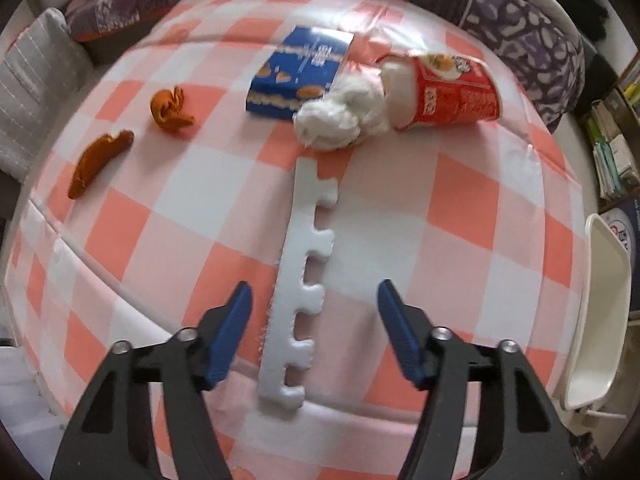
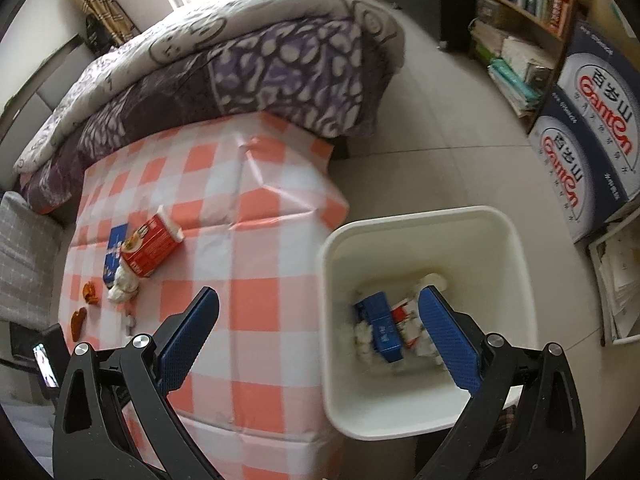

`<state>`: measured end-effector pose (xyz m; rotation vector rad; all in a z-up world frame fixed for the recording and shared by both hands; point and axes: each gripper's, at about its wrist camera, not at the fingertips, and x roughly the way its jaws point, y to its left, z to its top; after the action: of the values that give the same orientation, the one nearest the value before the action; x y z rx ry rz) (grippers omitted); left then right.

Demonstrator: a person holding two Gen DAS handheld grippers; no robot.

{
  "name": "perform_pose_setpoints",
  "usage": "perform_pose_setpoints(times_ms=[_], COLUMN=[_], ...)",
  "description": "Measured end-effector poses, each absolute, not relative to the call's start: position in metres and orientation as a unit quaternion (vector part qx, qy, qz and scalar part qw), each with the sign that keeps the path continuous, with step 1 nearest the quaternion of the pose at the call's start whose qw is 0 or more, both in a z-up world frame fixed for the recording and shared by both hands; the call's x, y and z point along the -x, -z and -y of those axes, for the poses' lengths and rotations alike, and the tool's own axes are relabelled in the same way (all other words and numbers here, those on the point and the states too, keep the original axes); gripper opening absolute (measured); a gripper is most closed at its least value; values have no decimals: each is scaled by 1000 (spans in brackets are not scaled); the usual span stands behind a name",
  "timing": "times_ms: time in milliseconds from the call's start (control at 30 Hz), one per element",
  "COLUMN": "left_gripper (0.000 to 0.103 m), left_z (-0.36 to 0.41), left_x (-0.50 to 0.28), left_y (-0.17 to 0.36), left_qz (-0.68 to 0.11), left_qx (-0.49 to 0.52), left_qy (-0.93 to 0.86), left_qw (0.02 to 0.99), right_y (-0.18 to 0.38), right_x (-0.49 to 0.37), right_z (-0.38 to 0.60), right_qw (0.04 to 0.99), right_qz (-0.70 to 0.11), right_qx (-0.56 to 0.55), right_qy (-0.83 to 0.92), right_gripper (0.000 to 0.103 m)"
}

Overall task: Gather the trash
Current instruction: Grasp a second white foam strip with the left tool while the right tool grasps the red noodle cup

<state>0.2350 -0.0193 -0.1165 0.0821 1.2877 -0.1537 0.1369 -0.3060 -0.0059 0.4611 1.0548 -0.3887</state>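
Observation:
On the pink-and-white checked tablecloth point(image 1: 460, 208) lies a white notched foam strip point(image 1: 298, 264), running between the fingers of my left gripper point(image 1: 314, 286); the blue pads stand apart from it on both sides, so the gripper is open. Farther off are a white tissue wad point(image 1: 344, 116), a tipped red carton point(image 1: 452, 92), a blue box point(image 1: 296, 72) and two orange peels point(image 1: 170, 110) point(image 1: 98, 162). My right gripper point(image 2: 319, 293) hangs open and empty over the table edge and the white bin point(image 2: 424, 216), which holds a blue box point(image 2: 382, 324) and white wads.
A purple patterned quilt point(image 2: 280, 60) is piled at the table's far end. A grey cushion point(image 1: 36, 80) sits at the left. Beyond the bin are a bookshelf point(image 2: 520, 8) and printed cardboard boxes point(image 2: 592, 120) on the tiled floor.

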Motion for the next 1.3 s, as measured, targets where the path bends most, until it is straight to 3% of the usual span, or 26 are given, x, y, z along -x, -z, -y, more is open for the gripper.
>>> perform_pose_setpoints(times_ms=[100, 167, 400, 633, 867, 1133, 1233, 1267, 1300], left_gripper=[44, 24, 23, 24, 24, 24, 24, 24, 24], left_z=[18, 16, -11, -44, -61, -87, -95, -99, -103], left_x=[-229, -225, -220, -214, -207, -209, -209, -209, -210], left_y=[118, 116, 105, 33, -19, -31, -33, -35, -35], left_qz=[-594, -593, -599, -542, -486, -475, -473, -470, -469], left_qx=[-50, -52, -21, 46, 89, 116, 122, 127, 130], left_qy=[84, 92, 78, 74, 68, 54, 50, 48, 47], left_qw=[799, 798, 797, 836, 867, 870, 871, 872, 872], right_y=[12, 18, 36, 49, 68, 98, 113, 112, 108], right_x=[-148, -155, -177, -207, -264, -310, -318, -320, -321], right_z=[291, 281, 248, 214, 200, 172, 166, 162, 160], right_qw=[819, 816, 809, 801, 721, 701, 701, 714, 730], right_qz=[-503, -508, -525, -532, -521, -542, -561, -564, -555], right_qx=[-213, -214, -218, -248, -432, -410, -390, -359, -344], right_qy=[176, 171, 149, 114, 151, 215, 207, 206, 200], right_gripper=[96, 96, 96, 96, 96, 96, 85, 77, 57])
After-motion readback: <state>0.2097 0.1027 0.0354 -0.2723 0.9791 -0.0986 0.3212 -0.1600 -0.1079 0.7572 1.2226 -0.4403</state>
